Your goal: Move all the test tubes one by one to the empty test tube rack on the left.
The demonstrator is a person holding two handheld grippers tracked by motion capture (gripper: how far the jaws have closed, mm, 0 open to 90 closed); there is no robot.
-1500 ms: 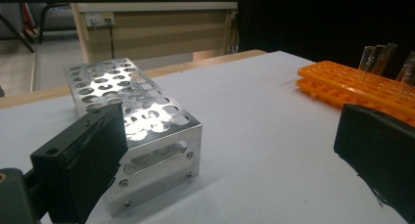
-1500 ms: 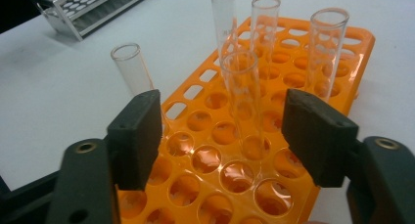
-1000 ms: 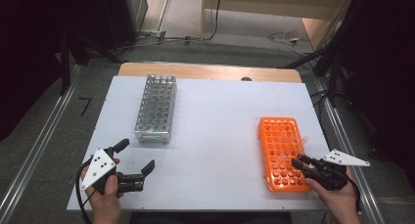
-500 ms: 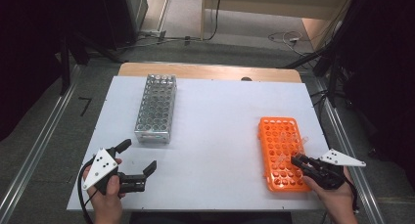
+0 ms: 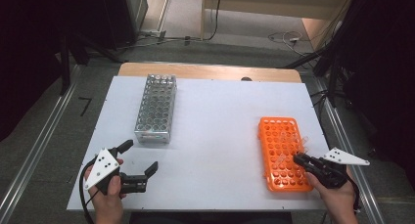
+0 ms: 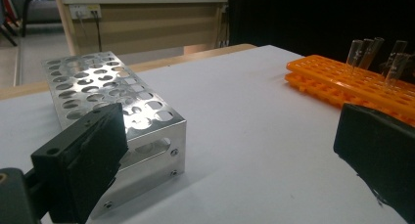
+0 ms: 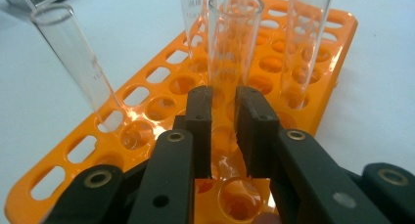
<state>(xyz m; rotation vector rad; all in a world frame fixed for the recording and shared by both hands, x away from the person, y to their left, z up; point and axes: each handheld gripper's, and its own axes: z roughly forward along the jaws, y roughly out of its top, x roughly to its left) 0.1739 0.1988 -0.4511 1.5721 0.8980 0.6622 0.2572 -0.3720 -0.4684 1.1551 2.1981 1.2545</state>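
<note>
An orange tube rack (image 5: 283, 153) lies at the right of the white table, and several clear glass test tubes (image 5: 293, 138) stand in it. My right gripper (image 5: 299, 159) reaches over the rack's near right part. In the right gripper view its jaws (image 7: 224, 131) are shut on one upright test tube (image 7: 234, 48), whose foot sits in the orange rack (image 7: 147, 111). My left gripper (image 5: 142, 155) rests open at the front left, holding nothing. An empty metal rack (image 5: 156, 108) stands just beyond it. The left gripper (image 6: 230, 155) faces the metal rack (image 6: 112, 101) and the orange rack (image 6: 342, 82).
More tubes stand around the gripped one: one tilted at the left (image 7: 73, 57), one at the right (image 7: 306, 43). The white table top (image 5: 220, 121) stretches between the two racks. Beyond its wooden far edge (image 5: 210, 71) lie floor cables.
My right gripper has edged a little left and forward over the orange rack, onto a tube. The left gripper has stayed in place.
</note>
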